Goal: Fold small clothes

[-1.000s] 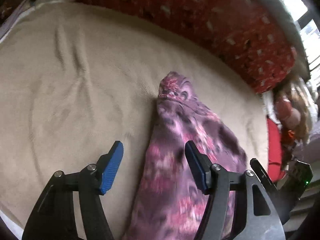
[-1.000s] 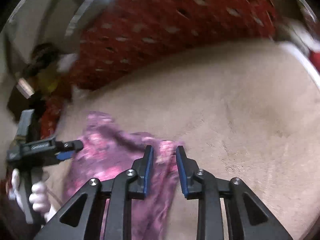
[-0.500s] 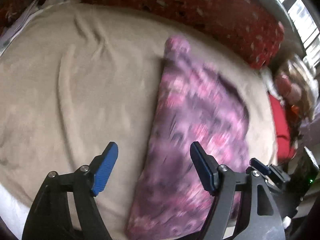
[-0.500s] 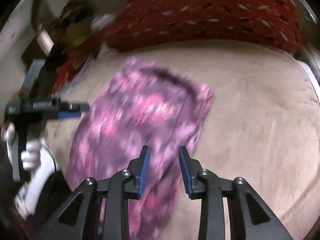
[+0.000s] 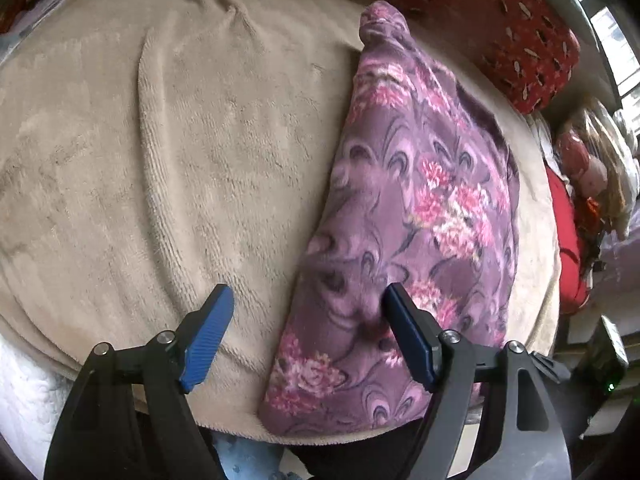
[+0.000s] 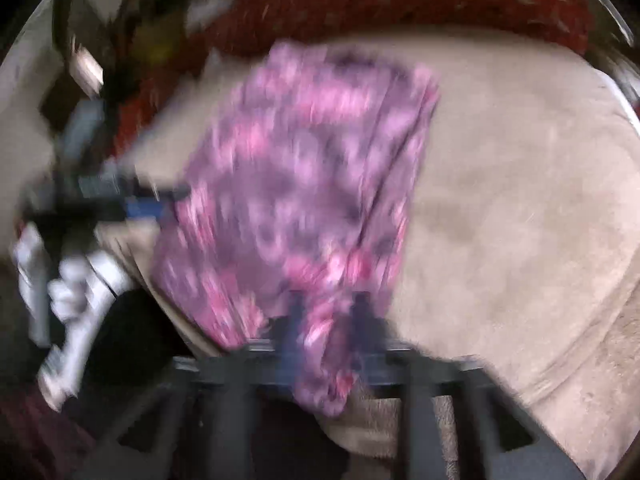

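My left gripper [image 5: 306,336], jaws just widened, straddles the purple floral fleece garment's [image 5: 404,216] edge on the beige blanket [image 5: 160,160], while my right gripper [image 6: 326,320] has just pinched its near corner.

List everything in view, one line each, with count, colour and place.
floral garment: one, purple with pink flowers, lying lengthwise on the blanket.
blanket: one, beige plush, covering the surface under the garment.
cushion: one, red with pale flecks, along the blanket's far edge.
left gripper: one, black with blue pads, open over the garment's near left edge; jaws have just been opening, pads not pressing cloth.
right gripper: one, black with blue pads, blurred; jaws have just closed on the garment's near corner.
gloved hand: one, white glove, holding the left gripper.
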`<state>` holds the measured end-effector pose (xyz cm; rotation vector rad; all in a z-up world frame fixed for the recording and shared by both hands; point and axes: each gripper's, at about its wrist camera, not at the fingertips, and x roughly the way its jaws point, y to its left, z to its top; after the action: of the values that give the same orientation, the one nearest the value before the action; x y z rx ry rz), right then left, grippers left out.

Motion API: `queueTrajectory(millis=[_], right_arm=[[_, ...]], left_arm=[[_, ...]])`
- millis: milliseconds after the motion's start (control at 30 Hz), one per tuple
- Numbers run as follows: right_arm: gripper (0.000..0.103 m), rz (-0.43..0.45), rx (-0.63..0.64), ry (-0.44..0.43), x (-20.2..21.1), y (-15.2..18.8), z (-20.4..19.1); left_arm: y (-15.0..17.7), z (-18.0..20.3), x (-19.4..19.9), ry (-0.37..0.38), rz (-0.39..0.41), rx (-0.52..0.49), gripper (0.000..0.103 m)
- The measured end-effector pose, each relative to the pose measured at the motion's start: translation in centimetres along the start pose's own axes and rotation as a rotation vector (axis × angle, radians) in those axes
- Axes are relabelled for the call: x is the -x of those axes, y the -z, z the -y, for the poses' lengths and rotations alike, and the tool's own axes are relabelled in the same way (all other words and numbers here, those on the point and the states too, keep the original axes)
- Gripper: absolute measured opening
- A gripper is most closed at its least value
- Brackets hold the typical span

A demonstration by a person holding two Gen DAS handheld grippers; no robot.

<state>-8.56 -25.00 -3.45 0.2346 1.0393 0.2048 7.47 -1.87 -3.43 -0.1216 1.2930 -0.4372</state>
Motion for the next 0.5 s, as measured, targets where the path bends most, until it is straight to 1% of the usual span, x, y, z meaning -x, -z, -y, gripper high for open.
queueTrajectory(millis=[67,100,133,167,200,233,267,300,333,367,400,467,500], right_arm=[[0.003,0.059,0.006,0.022,1.0,0.5,0.3],[0.002,0.075,-0.004,0.034,1.1,0.5,0.7],[0.001,0.065,-0.008,0.085,0.9,0.8,1.4],[0.0,0.014,-0.011,0.142,0.0,0.8,2.1],[0.0,-0.023,-0.032,0.159,-0.7,0.7,2.9],[0.0,-0.007,-0.058,0.136,-0.1,0.7,3.3],[0.005,0.012,-0.095,0.119,0.8,0.4,3.6],[0.008,0.057,-0.104,0.114,2.0,0.2,3.4],[0.009,0.091,-0.097,0.1,2.8,-0.1,3.1],[0.014,0.114,-0.083,0.072,3.5,-0.3,2.7],[0.024,0.126,-0.067,0.054,3.8,-0.5,2.3],[0.037,0.133,-0.03,0.043,3.3,-0.6,1.3],[0.036,0.114,-0.009,0.046,2.5,-0.5,1.0]], left_arm=[[0.0,0.2,-0.1,-0.011,0.007,-0.019,0.08],[0.6,-0.3,0.1,-0.016,0.008,-0.019,0.082],[0.6,-0.5,-0.1,-0.023,0.005,-0.019,0.084],[0.6,-0.7,-0.2,-0.02,0.0,-0.016,0.084],[0.6,-0.7,0.0,-0.018,-0.003,-0.012,0.084],[0.7,-0.6,0.5,-0.015,-0.001,-0.011,0.084],[0.8,-0.4,0.8,-0.011,0.007,-0.016,0.084],[1.2,-0.2,1.4,-0.007,0.024,-0.032,0.084],[1.6,0.3,1.8,-0.017,0.046,-0.062,0.084],[1.9,0.7,1.9,-0.033,0.058,-0.083,0.084],[2.2,1.0,1.6,-0.057,0.064,-0.103,0.084],[2.5,1.4,0.2,-0.085,0.032,-0.119,0.084],[2.6,1.2,-0.7,-0.088,0.007,-0.108,0.085]])
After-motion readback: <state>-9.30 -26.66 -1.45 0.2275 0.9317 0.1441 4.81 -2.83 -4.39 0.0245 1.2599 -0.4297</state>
